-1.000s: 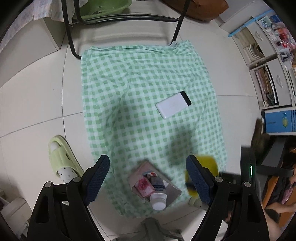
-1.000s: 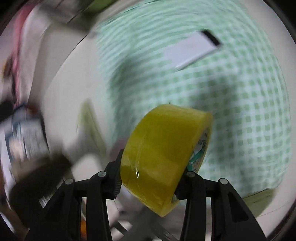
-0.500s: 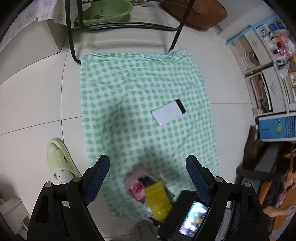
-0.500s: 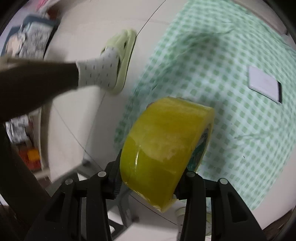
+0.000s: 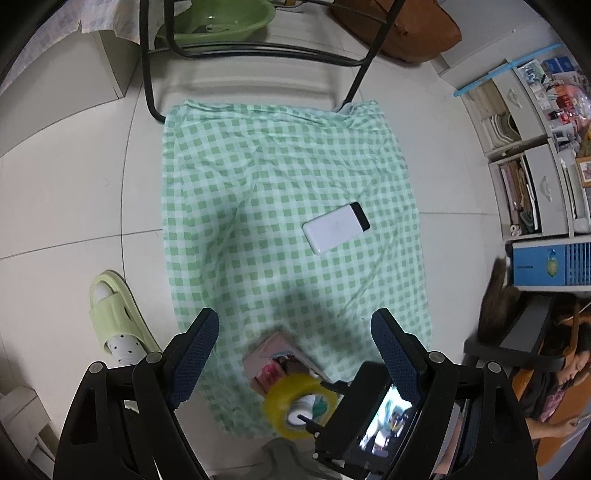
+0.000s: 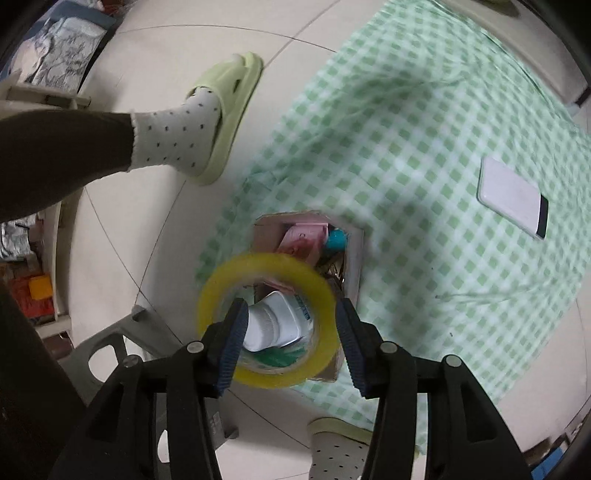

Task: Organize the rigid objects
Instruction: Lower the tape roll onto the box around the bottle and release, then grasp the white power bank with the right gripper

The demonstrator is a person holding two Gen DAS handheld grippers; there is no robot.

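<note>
While the left gripper (image 5: 293, 354) hovers with jaws wide apart and empty, a white rectangular power bank (image 5: 335, 228) lies at two o'clock on the green checked cloth (image 5: 258, 177). From the right wrist, the right gripper (image 6: 291, 332) has its jaws slightly apart around a yellow roll of tape (image 6: 267, 319) above an open cardboard box (image 6: 352, 258) at twelve o'clock; whether the pads still touch the roll cannot be told.

Setting: a lived-in home room. Evidence: tiled floor (image 5: 74, 206), green checked cloth (image 5: 280, 192), slippered foot (image 6: 221, 110), plastic drawer units (image 5: 535, 177), wash basin (image 5: 218, 22).
</note>
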